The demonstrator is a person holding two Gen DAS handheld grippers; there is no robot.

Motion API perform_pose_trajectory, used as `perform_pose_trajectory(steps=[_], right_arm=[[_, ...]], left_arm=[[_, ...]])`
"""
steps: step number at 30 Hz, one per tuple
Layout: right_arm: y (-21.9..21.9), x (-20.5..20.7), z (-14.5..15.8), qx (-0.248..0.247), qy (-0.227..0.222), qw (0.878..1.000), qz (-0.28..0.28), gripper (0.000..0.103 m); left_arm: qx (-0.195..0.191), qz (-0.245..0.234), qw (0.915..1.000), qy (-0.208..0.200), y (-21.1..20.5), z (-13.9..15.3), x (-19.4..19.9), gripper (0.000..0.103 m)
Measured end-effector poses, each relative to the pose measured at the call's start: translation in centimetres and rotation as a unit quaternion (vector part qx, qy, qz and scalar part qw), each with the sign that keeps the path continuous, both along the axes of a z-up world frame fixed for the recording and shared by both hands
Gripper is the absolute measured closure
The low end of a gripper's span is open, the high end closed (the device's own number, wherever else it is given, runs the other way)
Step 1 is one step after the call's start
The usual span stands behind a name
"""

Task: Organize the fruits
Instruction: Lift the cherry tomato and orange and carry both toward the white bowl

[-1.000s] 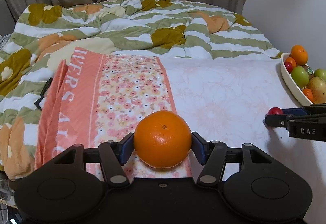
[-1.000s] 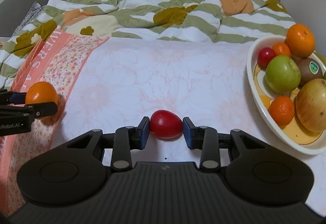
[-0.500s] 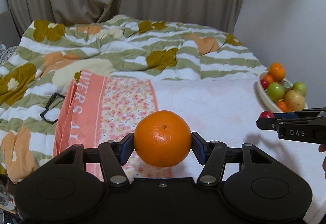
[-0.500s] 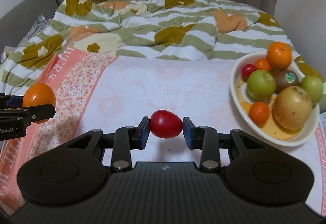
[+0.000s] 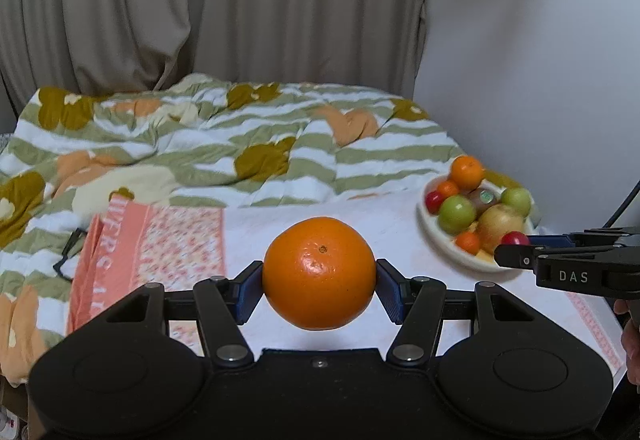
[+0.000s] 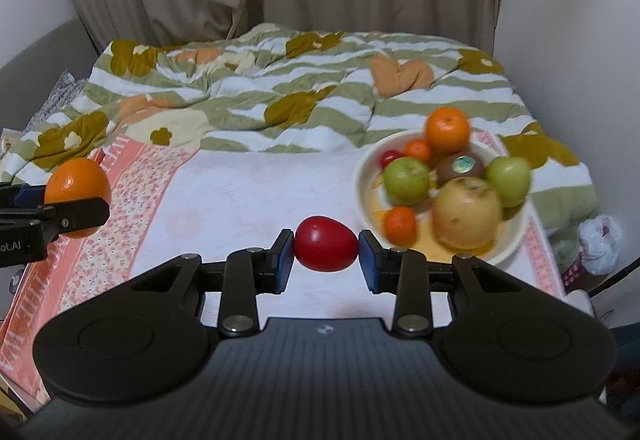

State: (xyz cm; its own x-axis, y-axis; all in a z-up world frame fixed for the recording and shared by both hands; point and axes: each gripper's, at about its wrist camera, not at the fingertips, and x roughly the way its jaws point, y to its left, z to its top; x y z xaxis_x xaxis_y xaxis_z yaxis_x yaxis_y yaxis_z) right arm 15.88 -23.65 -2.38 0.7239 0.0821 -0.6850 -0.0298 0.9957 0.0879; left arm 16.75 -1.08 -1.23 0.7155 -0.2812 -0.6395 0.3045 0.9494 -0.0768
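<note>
An orange (image 5: 319,273) is clamped between the pads of the left gripper (image 5: 319,286) and held clear of the bed (image 5: 304,215), while a small red fruit (image 6: 325,244) is pinched in the right gripper (image 6: 325,256), likewise lifted off the sheet. Ahead and to the right of both grippers, a bowl (image 6: 516,236) is seen already loaded with oranges, green apples, a kiwi and a yellowish fruit, with the red fruit held just short of its near rim. By these views most of the sorting is judged done, only the two held fruits being left to set into the bowl, as no other loose fruit is seen on the bed.
</note>
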Motion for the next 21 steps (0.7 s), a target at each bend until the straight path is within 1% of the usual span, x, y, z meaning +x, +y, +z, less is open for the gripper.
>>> perform_pose_trajectory(steps=[5,9,15,21], right_arm=[[-4.3,-0.8,0.8,-0.001,-0.009,1.000,0.020,0.053],[-7.6,-0.6,1.0,-0.004,-0.014,0.999,0.041,0.053],[-12.0,1.0,0.5,-0.010,-0.017,0.997,0.074,0.053],[-14.8,3.2,-0.1,-0.009,-0.019,0.996,0.089,0.053]], left_arm=[[-0.004,0.017,0.9998,-0.013,-4.3,0.9,-0.9,0.040],[-0.006,0.027,0.9995,-0.016,-8.2,1.1,-0.9,0.040],[-0.009,0.042,0.9990,-0.011,-13.4,0.5,0.0,0.040],[-0.002,0.045,0.9990,0.003,-17.1,-0.9,2.1,0.040]])
